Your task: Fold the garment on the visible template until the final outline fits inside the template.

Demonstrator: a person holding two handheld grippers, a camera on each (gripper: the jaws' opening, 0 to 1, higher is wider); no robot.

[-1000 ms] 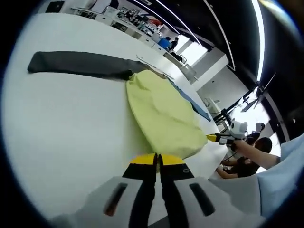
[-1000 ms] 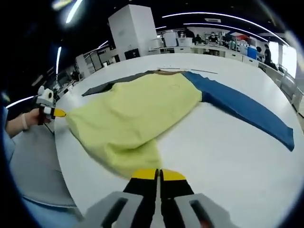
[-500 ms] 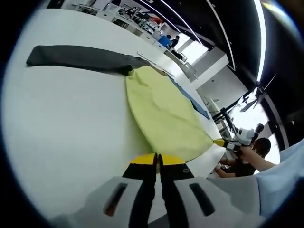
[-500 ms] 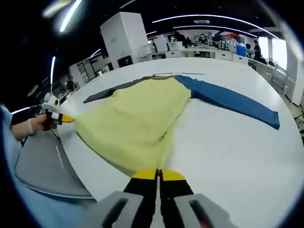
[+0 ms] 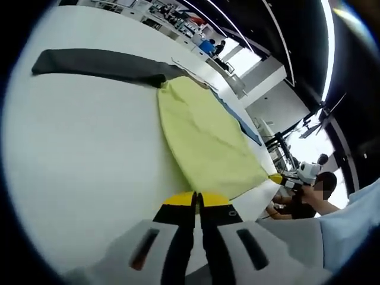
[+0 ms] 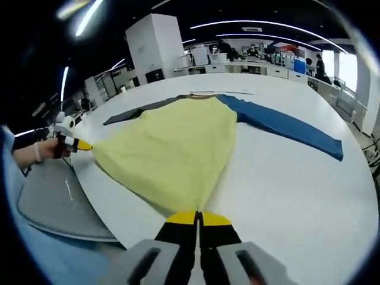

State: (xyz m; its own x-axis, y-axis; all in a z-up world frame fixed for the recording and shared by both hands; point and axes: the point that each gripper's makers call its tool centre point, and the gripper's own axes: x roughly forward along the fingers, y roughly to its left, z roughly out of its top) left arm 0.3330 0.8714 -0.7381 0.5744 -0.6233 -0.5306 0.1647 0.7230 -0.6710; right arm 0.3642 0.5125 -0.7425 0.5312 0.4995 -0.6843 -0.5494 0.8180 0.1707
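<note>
pulled tauter, garment (image 6: 172,154) stretches between left gripper (image 5: 197,199) and right gripper (image 6: 198,218), both clamping its hem.

garment (image 6: 172,148): yellow body, blue and grey sleeves | table (image 6: 285,184): white (plain)

So the garment (image 6: 172,151) is spread flat on the big table (image 6: 285,178), its body stretched toward the near edge where the person stands. One sleeve (image 6: 285,124) runs off to the right across the table, the other sleeve (image 5: 101,62) runs off to the left. The right gripper (image 6: 198,218) sits at the near right corner of the hem, jaws closed on the cloth. The left gripper (image 5: 196,200) is at the near left corner of the hem, jaws together, right at the cloth's edge. Benches (image 6: 261,59) and a tall cabinet (image 6: 157,44) stand behind the table's far side.
</note>
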